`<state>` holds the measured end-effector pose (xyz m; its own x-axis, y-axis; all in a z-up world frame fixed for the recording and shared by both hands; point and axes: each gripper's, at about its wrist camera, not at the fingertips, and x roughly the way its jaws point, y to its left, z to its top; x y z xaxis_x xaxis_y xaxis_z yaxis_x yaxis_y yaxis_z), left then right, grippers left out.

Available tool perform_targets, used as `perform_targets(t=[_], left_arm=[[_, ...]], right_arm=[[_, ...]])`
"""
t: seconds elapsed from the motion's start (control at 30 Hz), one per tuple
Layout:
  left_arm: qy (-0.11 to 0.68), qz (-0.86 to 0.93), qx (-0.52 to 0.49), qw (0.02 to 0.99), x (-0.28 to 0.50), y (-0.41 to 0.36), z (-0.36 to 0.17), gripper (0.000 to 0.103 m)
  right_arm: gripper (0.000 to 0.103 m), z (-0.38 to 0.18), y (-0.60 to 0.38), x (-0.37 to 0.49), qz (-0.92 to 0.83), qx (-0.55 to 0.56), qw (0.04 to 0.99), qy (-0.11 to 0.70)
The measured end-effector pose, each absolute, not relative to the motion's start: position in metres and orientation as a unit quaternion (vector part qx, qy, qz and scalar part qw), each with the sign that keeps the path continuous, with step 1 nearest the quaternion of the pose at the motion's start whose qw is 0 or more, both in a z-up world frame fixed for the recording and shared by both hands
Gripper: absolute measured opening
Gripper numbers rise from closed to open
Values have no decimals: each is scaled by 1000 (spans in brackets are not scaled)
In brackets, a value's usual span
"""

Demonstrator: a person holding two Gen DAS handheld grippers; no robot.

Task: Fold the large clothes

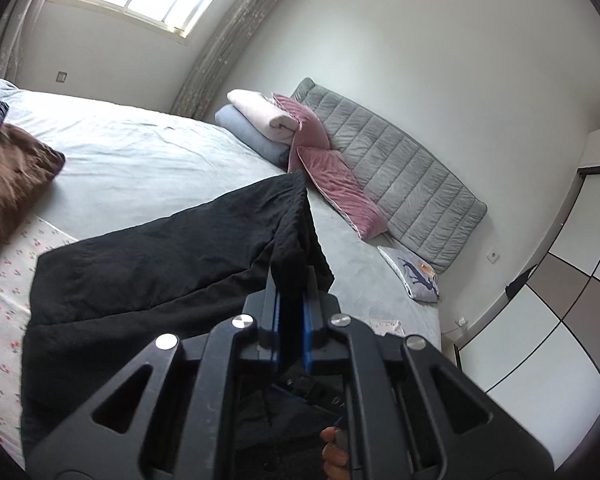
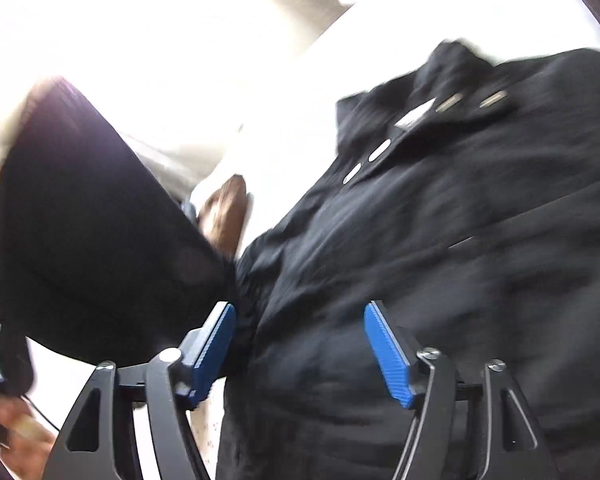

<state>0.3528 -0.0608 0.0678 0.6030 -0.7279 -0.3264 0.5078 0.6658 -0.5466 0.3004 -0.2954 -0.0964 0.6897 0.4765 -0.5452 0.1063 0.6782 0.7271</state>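
A large black garment (image 1: 160,248) lies across the bed, one end lifted. My left gripper (image 1: 291,280) is shut on a bunched edge of it and holds it above the bed. In the blurred right wrist view the same black garment (image 2: 440,248) fills the frame, with a collar and white label near the top. My right gripper (image 2: 300,320) is open, its blue pads (image 2: 388,354) wide apart just over the cloth. A lifted black part (image 2: 92,240) hangs at the left.
The bed (image 1: 140,152) has a pale sheet. A brown garment (image 1: 12,176) lies at its left. Folded pink and blue blankets (image 1: 260,120), pink pillows (image 1: 332,184) and a grey padded headboard (image 1: 400,176) are at the far end. A wardrobe (image 1: 560,320) stands on the right.
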Motion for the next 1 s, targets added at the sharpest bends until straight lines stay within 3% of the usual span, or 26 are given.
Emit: perform_targets(t=[0.07,0.13,0.2,0.27,0.3,0.57,0.63,0.7,0.8,0.87,0.9,0.93,1.0], left_arm=[[294,-365,-188,863,351,-84,53,14],[335,-397,-149,841,347,-113,34,28],[369,-423,-118,819,340,-128,22,55],[371,-432,-94,816,329,-128,21,74],[361,-431,-84,822,325,-122,24,78],[329,-320,-36,888,348,-27,31,76],[325,-281,-29,903,358,3,22,61],[339,-245,-27,908,371,28,8,36],[364,-222,-36,904,386,55,-19,21],[380,-220,-31,898,393,61,-40,17],[389,-219,-27,894,395,63,-50,15],[398,-220,-24,890,396,63,-61,15],[405,-227,-17,885,394,60,-79,15]], right_arm=[[77,-97,-330,282,81,395,837,369],[78,-104,-357,271,54,407,834,369],[78,-112,-383,263,34,421,827,371],[78,-120,-402,254,21,434,821,371],[78,-124,-409,250,18,440,817,371],[78,-139,-406,258,53,461,808,363],[78,-143,-391,270,64,452,809,371],[78,-147,-371,283,74,432,811,388],[77,-156,-341,303,63,389,819,416],[57,-160,-320,317,42,343,832,434],[23,-160,-311,322,36,312,840,443],[15,-154,-302,327,19,271,854,443],[10,-135,-290,329,2,214,885,413]])
